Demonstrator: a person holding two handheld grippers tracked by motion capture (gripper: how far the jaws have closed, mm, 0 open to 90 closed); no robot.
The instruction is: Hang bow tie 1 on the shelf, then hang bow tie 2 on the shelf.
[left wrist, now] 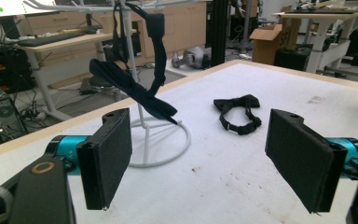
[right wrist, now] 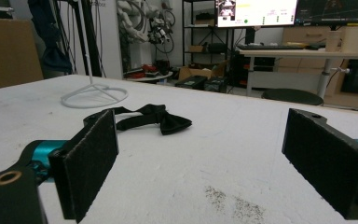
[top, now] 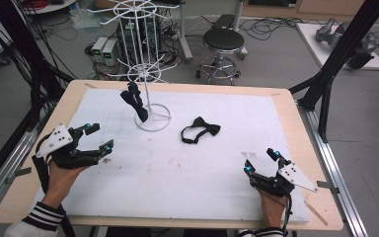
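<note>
Bow tie (top: 201,130) | flat on mat (top: 177,173); long axis left-right

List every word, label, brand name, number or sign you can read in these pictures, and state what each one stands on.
None can be read.
Wall monitor: coloured on-screen text, too small and blurred.
Grey power boxes on the floor: green displays, too small.
Brown cardboard box: a dark mark, blurred.
</note>
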